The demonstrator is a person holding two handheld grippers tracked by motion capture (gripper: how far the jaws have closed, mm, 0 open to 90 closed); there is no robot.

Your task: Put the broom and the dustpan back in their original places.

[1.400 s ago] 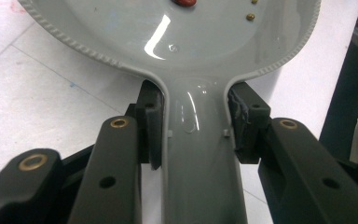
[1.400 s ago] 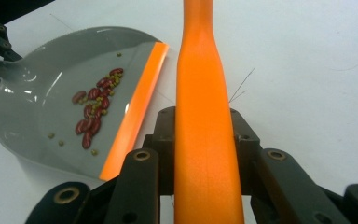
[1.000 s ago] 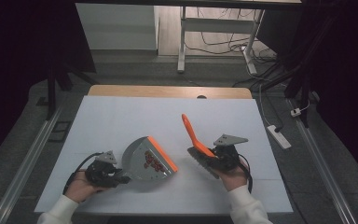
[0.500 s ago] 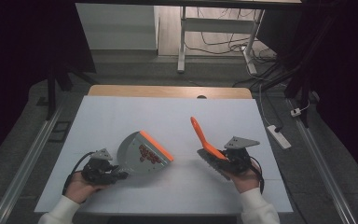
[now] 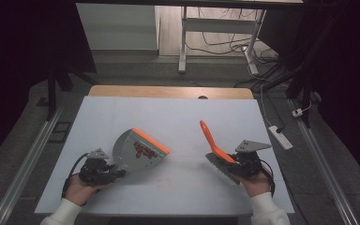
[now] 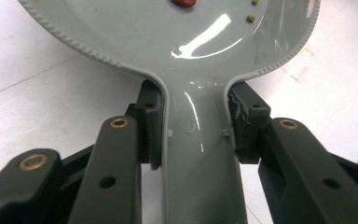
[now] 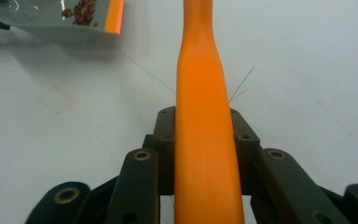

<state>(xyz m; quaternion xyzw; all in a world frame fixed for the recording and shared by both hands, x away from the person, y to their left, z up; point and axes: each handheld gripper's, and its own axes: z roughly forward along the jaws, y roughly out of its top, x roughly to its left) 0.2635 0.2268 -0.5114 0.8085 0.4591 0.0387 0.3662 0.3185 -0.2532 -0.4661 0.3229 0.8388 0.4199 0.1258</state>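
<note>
In the high view, the left gripper (image 5: 104,169) sat at the lower left of the frame, clamped on the handle of a grey dustpan (image 5: 138,151) with an orange lip. The left gripper view confirmed it: both black jaws pressed on either side of the grey handle, with the pan's bowl spreading across the top of that frame. A small heap of reddish and yellowish bits (image 5: 143,149) lay inside the pan, near its orange edge, and the pan looked tipped up slightly rather than lying flat on the white table (image 5: 178,117).

The right gripper (image 5: 238,165) sat at the lower right of the high view, its jaws closed tight on the orange handle of a brush (image 5: 212,143), whose bristle head pointed down toward the person's hand while the handle slanted toward the upper left. In the right gripper view the orange handle ran straight up the middle of the frame between the 2 jaws, and the dustpan showed at the upper left corner, well apart from the brush.

Judging from this, the sweeping step looked finished: the bits were gathered in the pan, no loose bits could be made out on the table, and the 2 tools stood apart. The next move probably called for keeping the pan level so nothing rolled out over the orange lip, carrying it to wherever it was to be emptied, and laying the brush down without flicking its bristles.
</note>
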